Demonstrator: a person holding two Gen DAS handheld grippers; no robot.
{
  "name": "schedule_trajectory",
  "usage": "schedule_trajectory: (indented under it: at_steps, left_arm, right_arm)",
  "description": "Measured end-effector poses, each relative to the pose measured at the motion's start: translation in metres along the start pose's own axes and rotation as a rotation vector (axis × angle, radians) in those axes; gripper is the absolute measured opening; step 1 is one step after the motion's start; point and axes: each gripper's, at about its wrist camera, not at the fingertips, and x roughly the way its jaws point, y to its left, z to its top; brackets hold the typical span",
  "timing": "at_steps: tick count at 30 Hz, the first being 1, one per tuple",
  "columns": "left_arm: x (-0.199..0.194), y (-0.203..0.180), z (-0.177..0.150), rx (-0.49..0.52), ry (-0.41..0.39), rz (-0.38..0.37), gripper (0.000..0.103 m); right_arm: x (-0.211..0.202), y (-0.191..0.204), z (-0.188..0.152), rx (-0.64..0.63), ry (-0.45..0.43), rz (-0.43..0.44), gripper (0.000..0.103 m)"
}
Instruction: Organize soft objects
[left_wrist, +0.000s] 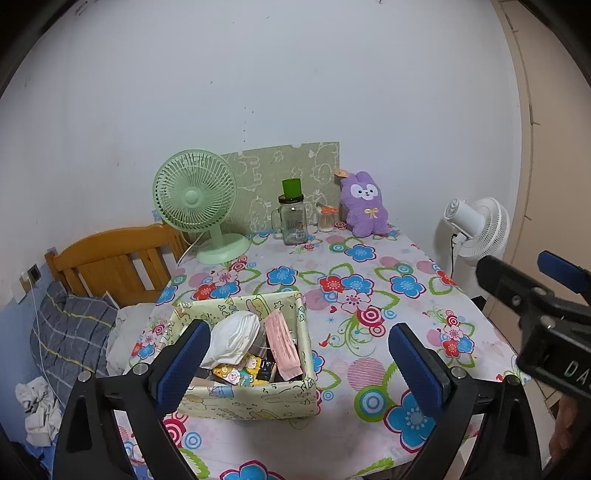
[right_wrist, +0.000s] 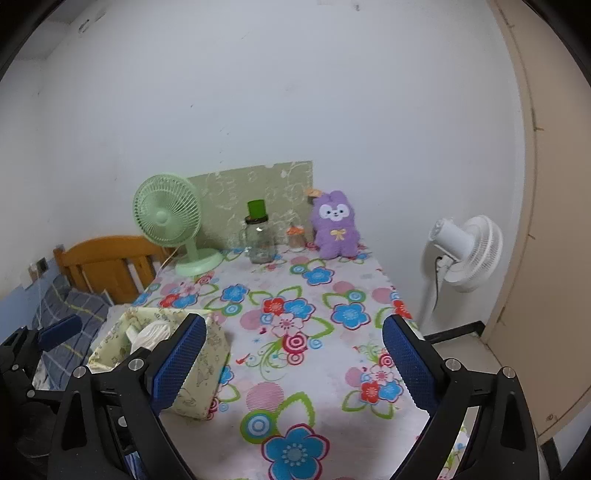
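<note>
A purple plush rabbit (left_wrist: 365, 209) sits upright at the far edge of the flowered table (left_wrist: 332, 295), against the wall; it also shows in the right wrist view (right_wrist: 335, 230). A pale yellow fabric box (left_wrist: 255, 400) stands near the front left, holding a white cloth (left_wrist: 236, 338), a pink packet and small items; the right wrist view shows it too (right_wrist: 201, 365). My left gripper (left_wrist: 299, 363) is open and empty over the box's right side. My right gripper (right_wrist: 293, 365) is open and empty above the table front, and its side shows in the left wrist view (left_wrist: 532, 295).
A green desk fan (left_wrist: 197, 201), a glass jar with a green cup on top (left_wrist: 292, 218) and a small cotton-swab jar (left_wrist: 327, 218) stand along the back. A white floor fan (right_wrist: 467, 253) is right of the table. A wooden bed headboard (left_wrist: 110, 262) and bedding lie left.
</note>
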Motion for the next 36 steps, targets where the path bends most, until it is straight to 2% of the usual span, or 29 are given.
schedule_trajectory:
  at_steps: [6,36]
  left_arm:
    - [-0.009,0.004,0.000,-0.014,-0.020,0.007,0.103]
    - [-0.016,0.012,0.001,-0.048,-0.036,0.005,0.103]
  right_arm:
    - [-0.008,-0.005,-0.004,0.016,-0.013,-0.015,0.100]
    - [-0.014,-0.002,-0.004,0.017,-0.037,-0.009,0.103]
